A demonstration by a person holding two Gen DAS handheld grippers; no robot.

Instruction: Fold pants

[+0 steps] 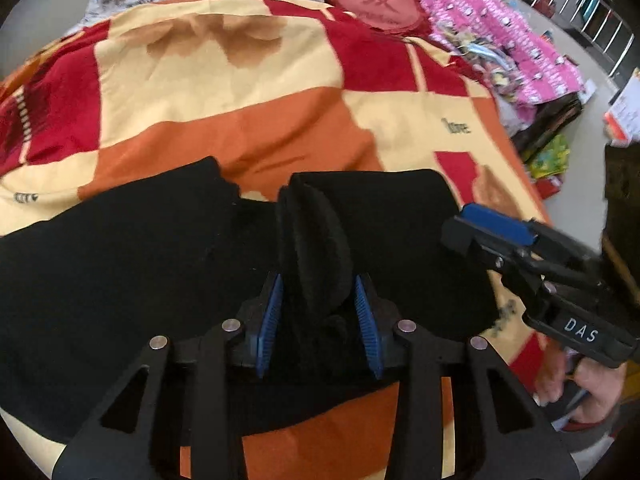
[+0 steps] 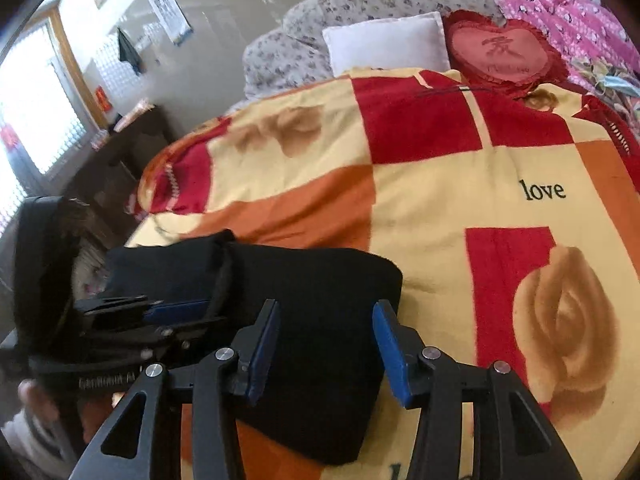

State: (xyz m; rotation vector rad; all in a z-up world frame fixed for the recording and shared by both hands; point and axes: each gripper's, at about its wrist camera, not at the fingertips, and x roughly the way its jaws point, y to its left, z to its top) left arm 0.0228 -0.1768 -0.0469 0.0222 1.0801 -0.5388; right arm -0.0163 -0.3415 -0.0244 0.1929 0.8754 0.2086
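Black pants (image 1: 120, 272) lie partly folded on a bed with a red, orange and cream blanket (image 1: 224, 92). My left gripper (image 1: 320, 320) holds a raised fold of the black fabric between its blue pads (image 1: 270, 320). My right gripper (image 2: 326, 344) is open above the folded end of the pants (image 2: 320, 360), with nothing between its pads. In the left wrist view the right gripper (image 1: 492, 232) hovers over the right edge of the pants. In the right wrist view the left gripper (image 2: 160, 312) is at the left, over the black fabric.
At the head of the bed are a white pillow (image 2: 388, 42), a red heart cushion (image 2: 504, 54) and a pink patterned quilt (image 1: 500, 28). A dark cabinet (image 2: 120, 160) stands left of the bed by a window. Clutter lies on the floor to the right (image 1: 552, 152).
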